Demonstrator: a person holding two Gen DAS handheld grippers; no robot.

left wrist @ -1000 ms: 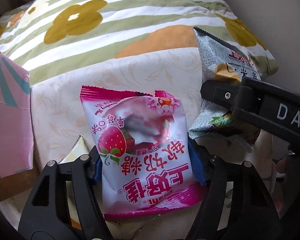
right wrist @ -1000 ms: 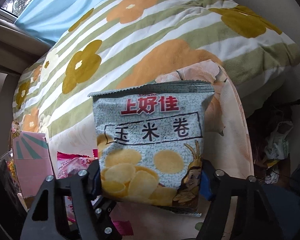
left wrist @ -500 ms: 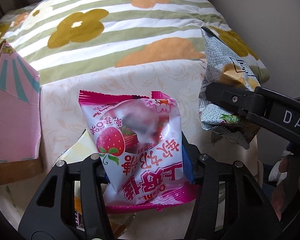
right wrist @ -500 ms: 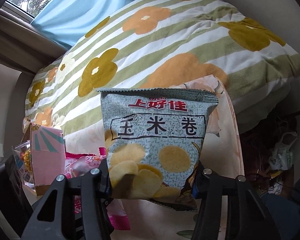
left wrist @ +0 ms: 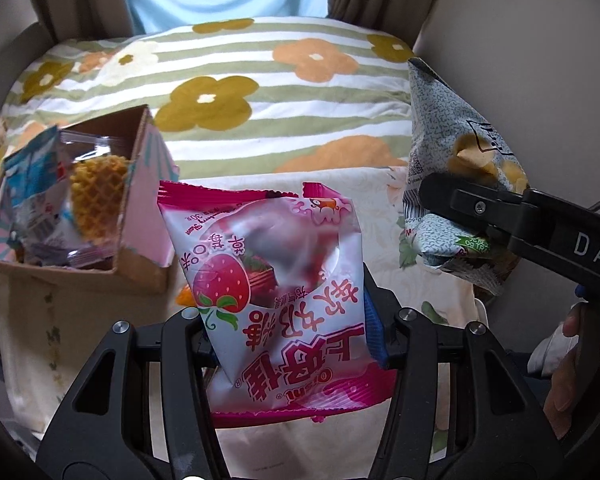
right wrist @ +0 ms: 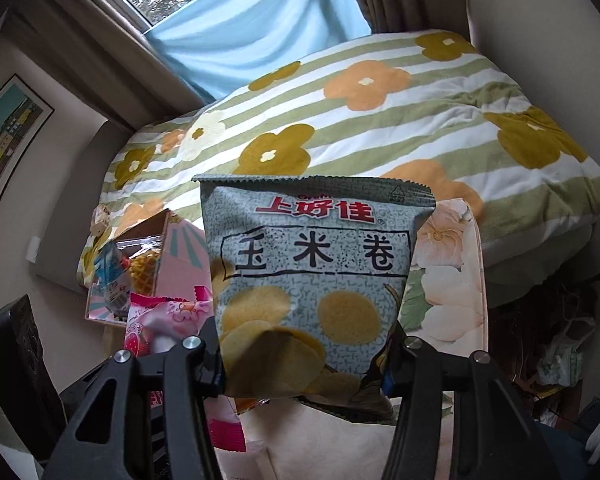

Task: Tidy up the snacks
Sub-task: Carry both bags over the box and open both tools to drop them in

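Both snacks are up in the air just right of the pink box [left wrist: 140, 216]: left gripper [left wrist: 288, 320] clamped on the pink candy bag [left wrist: 276, 280], right gripper [right wrist: 304, 364] pinching the corn chip bag [right wrist: 312, 276]. Light, puffy, slippery film, crushable chips, so I'd grip the lower edges.

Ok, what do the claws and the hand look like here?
Both claws, left claw and right claw, are matte black plastic frames with triangular cutouts, silver screws and blue finger pads. The right claw's side bears white "DAS" lettering. A bare hand shows, no sleeve.
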